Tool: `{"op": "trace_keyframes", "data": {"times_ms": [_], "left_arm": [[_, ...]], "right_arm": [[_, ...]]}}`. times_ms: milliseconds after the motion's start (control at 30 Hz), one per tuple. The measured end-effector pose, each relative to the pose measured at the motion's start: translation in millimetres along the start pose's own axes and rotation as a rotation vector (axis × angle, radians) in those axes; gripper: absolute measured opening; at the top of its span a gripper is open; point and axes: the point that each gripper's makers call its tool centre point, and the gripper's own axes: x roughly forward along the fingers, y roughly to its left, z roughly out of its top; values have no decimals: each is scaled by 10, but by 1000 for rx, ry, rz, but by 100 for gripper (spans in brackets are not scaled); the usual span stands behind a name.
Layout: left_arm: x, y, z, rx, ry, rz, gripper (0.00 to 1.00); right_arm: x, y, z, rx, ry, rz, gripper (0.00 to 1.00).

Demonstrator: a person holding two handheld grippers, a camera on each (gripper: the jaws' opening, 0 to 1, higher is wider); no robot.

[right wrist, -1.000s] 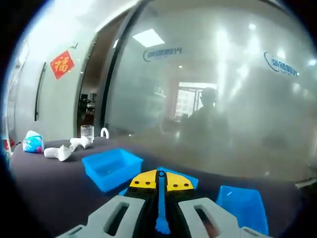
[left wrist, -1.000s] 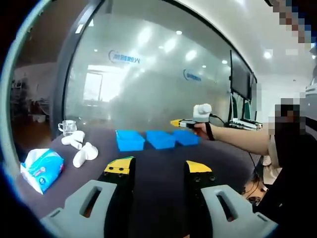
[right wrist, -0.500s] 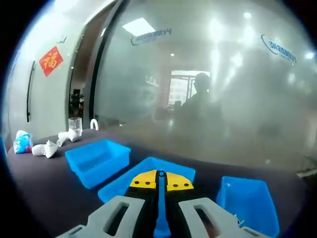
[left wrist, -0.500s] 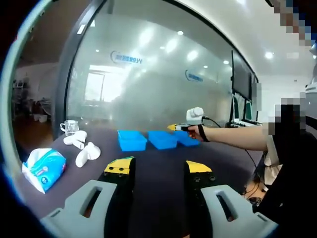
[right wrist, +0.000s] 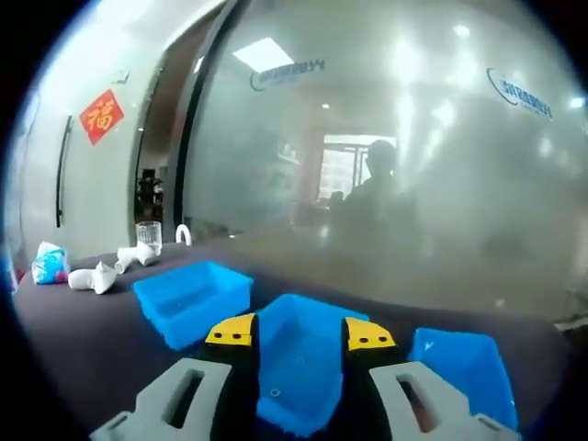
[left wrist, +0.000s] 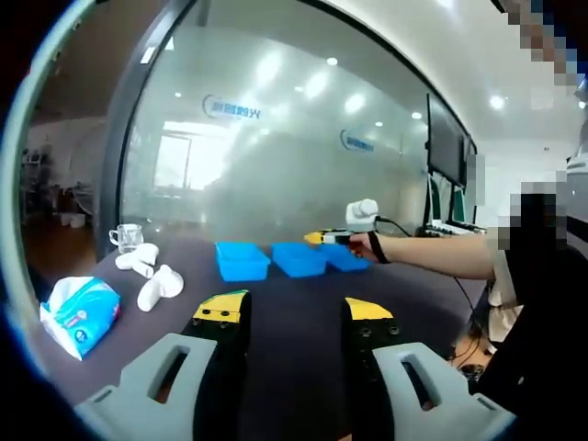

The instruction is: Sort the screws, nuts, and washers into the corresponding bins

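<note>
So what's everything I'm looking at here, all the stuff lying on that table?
Bins: three, blue, in a row on the table.
Small part: one or two tiny specks in the middle bin; kind unclear.
Tissue pack: one, blue and white, near the table edge.
White pieces: several, beside the tissue pack.
Glass: one, clear, behind the white pieces.
Table: one, dark top.
Glass wall: frosted, behind the table.
Left gripper: open, above bare table.
Right gripper: open, over the middle bin.
</note>
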Motion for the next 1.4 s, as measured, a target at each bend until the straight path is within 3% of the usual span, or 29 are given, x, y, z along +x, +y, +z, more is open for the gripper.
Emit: {"op": "trace_keyframes", "data": {"times_ms": [267,567,867,1233,1400], "left_arm": [[50,54,5,0,-5,4,39],[250,147,-40,-6,1,-8,39],[423,153,-14,5,4,-40,41],[431,61,48,31,8,-72,42],[396,9,48,42,5,-89,42]], "right_arm": [[-377,53,15,-25,-26,49,33],[-1158,185,103,-55,-102,95,34],[-1993,231,147,-10,-192,97,34],[-2916,175,-161,39,-222,77,37],[-3160,49,-276,47,-216,46,39]]}}
